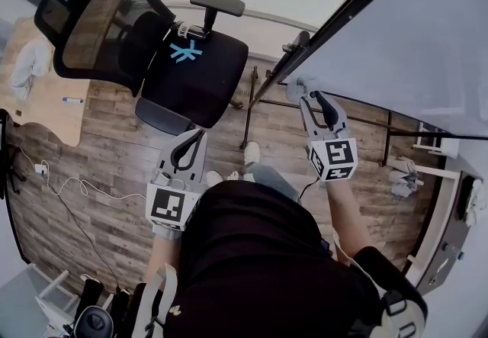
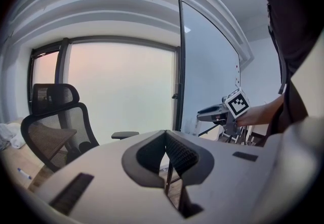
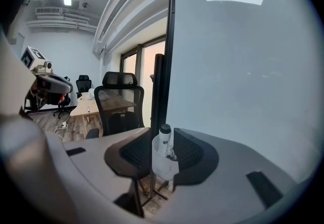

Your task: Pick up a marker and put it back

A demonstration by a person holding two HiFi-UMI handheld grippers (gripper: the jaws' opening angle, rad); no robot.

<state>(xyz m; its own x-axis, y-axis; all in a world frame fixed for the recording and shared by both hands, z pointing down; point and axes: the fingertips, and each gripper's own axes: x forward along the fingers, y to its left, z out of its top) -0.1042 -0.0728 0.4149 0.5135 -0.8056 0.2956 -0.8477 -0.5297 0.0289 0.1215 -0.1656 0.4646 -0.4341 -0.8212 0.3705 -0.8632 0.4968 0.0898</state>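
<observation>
The marker (image 3: pixel 165 137) stood upright in its white holder (image 3: pixel 163 167) by the whiteboard (image 3: pixel 243 66). The right gripper (image 3: pixel 158 136) had its jaws wide apart on either side of both and gripped nothing, while the left gripper (image 2: pixel 165 134) was closed and empty. This looked like either the reach or the put-back; a pick-up would need the jaws to close on the marker above the holder's rim.

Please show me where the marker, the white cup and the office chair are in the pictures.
marker (image 3: pixel 165 139): right gripper view, on its white body below the dark cap.
white cup (image 3: pixel 161 164): right gripper view, on its front wall.
office chair (image 1: pixel 202 81): head view, on its black seat.
</observation>
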